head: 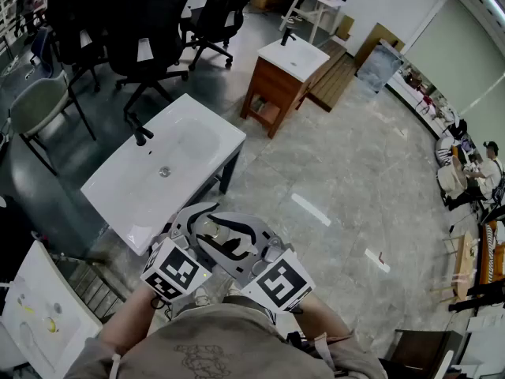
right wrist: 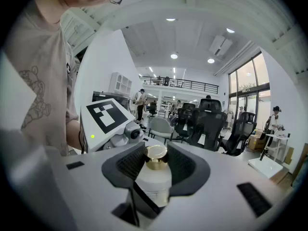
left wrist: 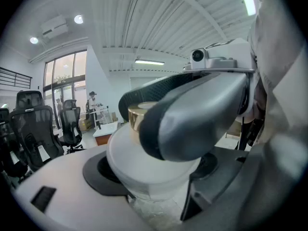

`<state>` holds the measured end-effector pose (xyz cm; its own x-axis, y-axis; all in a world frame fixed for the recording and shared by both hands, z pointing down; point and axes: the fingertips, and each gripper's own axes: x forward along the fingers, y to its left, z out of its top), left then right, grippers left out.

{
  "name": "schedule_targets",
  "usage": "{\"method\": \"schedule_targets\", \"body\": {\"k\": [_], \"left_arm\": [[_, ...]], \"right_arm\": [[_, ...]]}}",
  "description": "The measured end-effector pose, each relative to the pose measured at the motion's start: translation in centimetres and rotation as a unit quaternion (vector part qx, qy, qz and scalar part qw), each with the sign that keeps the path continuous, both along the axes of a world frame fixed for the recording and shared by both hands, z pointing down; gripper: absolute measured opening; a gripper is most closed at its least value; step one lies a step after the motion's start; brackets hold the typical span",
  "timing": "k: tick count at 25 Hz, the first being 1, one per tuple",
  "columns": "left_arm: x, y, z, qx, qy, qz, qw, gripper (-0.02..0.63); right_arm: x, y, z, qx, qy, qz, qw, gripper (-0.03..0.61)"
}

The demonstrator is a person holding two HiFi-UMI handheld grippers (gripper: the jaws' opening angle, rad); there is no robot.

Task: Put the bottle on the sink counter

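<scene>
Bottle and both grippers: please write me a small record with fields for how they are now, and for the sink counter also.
bottle: white body, gold cap, held up in front of the person
right gripper: jaws closed on the bottle at its cap
left gripper: jaws closed on the bottle's white body, lower down
sink counter: white, with a black faucet, ahead and left of the grippers
task state: bottle not yet on the counter

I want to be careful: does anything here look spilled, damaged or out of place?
Nothing stands out. The bottle, gold cap on, sits gripped by the left gripper and right gripper; no spill shows on the sink counter.
</scene>
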<state>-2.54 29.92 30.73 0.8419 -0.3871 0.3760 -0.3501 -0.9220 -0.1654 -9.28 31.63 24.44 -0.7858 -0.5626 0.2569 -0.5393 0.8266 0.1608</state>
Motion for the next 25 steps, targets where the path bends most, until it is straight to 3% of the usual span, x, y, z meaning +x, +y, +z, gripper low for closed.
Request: {"method": "schedule_targets", "body": {"k": [16,25], "left_arm": [[4.1,0.5,-1.1,0.016,-0.005,-0.020,0.9997,0.325],[7.1,0.7,-1.0,0.005,-0.007,-0.025,0.9996,0.325]], "right_arm": [[4.2,0.9,-1.2,0.019,-0.011,-0.017,1.000,0.147],[7.2,1.0,-1.1,0.017,-0.017,-0.027,0.999,0.147]]}}
